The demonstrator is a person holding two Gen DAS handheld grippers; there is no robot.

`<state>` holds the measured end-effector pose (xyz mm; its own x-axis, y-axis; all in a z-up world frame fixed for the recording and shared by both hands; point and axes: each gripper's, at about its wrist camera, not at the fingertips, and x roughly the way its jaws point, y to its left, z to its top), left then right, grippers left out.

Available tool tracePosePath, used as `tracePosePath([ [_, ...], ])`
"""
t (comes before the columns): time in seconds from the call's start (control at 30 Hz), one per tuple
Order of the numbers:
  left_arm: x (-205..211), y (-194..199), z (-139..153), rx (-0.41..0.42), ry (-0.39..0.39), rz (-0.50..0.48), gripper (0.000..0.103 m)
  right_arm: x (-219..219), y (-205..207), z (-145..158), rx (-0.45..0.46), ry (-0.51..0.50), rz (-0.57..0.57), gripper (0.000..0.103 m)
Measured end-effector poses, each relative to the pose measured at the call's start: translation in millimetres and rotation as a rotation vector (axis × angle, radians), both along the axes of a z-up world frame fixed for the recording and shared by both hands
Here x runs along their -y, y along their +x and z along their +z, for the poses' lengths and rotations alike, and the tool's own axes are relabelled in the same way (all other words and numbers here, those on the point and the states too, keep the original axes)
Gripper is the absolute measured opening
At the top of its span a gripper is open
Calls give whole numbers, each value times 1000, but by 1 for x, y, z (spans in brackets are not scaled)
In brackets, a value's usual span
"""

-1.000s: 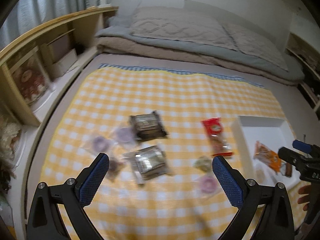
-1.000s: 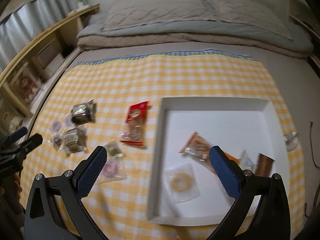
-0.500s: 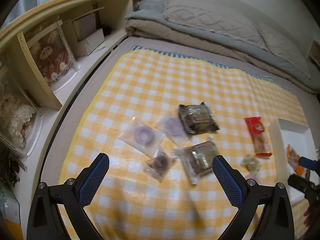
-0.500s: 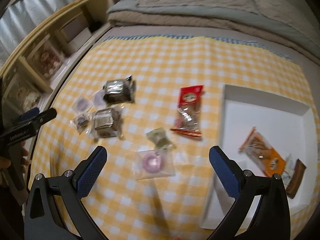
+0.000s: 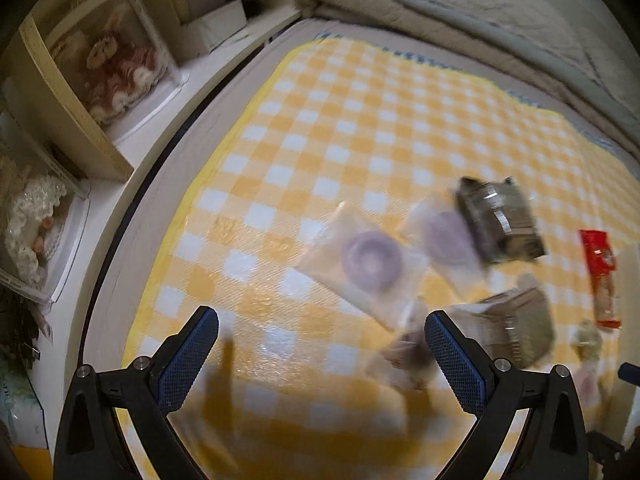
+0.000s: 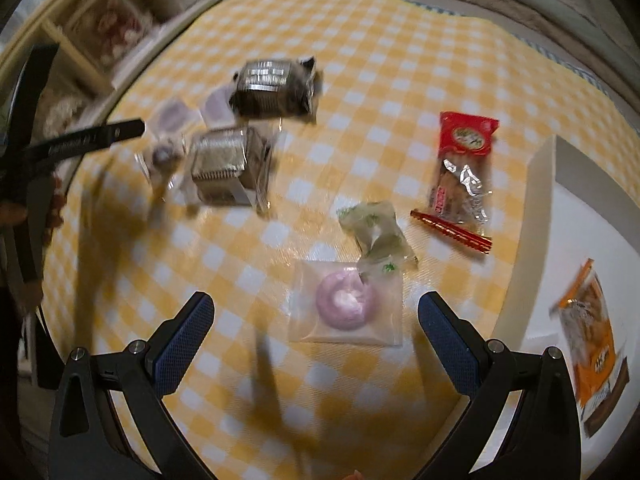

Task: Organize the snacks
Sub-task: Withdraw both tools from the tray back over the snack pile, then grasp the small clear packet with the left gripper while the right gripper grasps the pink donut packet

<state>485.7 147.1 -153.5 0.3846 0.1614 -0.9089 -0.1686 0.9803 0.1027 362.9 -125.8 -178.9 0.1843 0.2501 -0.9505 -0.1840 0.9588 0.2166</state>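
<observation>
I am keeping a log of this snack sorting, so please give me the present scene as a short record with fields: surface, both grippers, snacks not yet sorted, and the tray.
surface: yellow checked cloth
left gripper: open, empty
right gripper: open, empty, over the pink ring snack
loose on cloth: red packet, green wrapped sweet, two dark packs, purple ring snacks
white tray: holds an orange packet

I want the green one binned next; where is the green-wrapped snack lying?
In the right wrist view the green-wrapped snack lies on the checked cloth, just left of the red packet, its lower end overlapping the clear bag with the pink ring.
</observation>
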Motion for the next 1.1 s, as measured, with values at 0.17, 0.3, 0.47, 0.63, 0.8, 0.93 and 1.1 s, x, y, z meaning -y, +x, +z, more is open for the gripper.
tracePosePath([
  [0.17, -1, 3, -16, -45, 20, -33, 103, 0, 4, -20, -59, 15, 34, 103],
  [0.3, 3, -2, -17, -68, 48, -86, 103, -2, 7, -33, -83, -12, 33, 103],
  [0.47, 3, -6, -5, -42, 3, -92, 103, -1, 8, -45, -115, -38, 21, 103],
  [0.63, 14, -13, 9, -9, -90, -141, 102, 3, 9, -55, -142, -68, -31, 103],
  [0.8, 32, -10, -2, -90, -89, -236, 70, -1, 6, -60, -142, -122, -14, 91],
  [0.93, 45, -6, -12, -127, -88, -283, 62, -5, 3, -59, -142, -132, -12, 81],
  [1.1, 58, 2, -23, -151, -61, -305, 45, -15, -1, -58, -143, -150, 23, 77],
])
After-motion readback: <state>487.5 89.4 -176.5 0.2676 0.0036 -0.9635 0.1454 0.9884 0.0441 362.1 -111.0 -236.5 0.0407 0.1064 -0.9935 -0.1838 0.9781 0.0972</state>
